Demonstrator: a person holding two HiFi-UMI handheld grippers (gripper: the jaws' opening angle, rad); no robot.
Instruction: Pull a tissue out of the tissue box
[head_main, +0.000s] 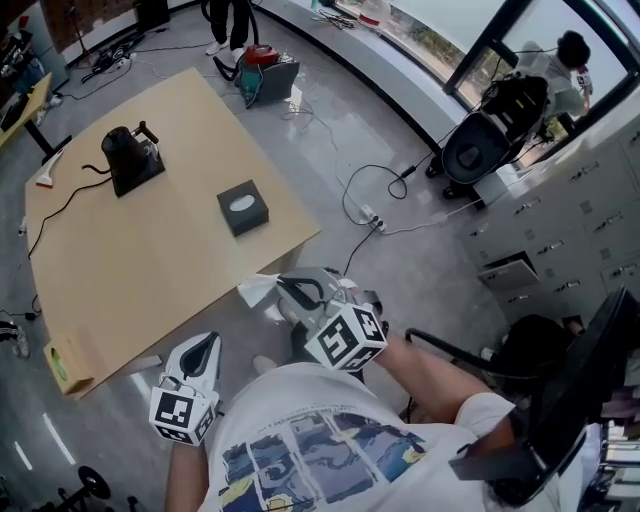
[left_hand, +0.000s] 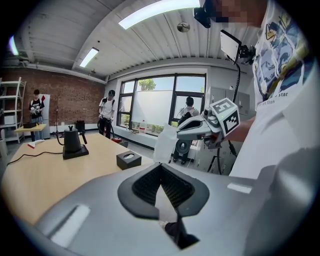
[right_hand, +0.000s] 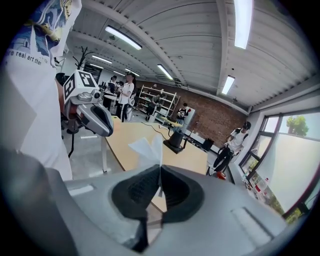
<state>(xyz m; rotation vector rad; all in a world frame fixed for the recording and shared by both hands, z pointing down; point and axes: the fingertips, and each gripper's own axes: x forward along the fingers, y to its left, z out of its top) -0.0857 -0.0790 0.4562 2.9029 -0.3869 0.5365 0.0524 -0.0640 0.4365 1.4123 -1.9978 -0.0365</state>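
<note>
I hold the right tongs (head_main: 288, 290) pinched on the tissue (head_main: 256, 290), clear of the tissue box (head_main: 243, 207) at 11 o'clock on the bench (head_main: 150, 265); left tongs (head_main: 204, 342) closed, empty, unneeded.

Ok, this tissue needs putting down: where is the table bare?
Widest bare stretch: the near half of the table, between the tissue box and the yellow box at its near left corner. Also bare: the strip between kettle and tissue box. Crowded: left of the kettle, where its cable runs.
</note>
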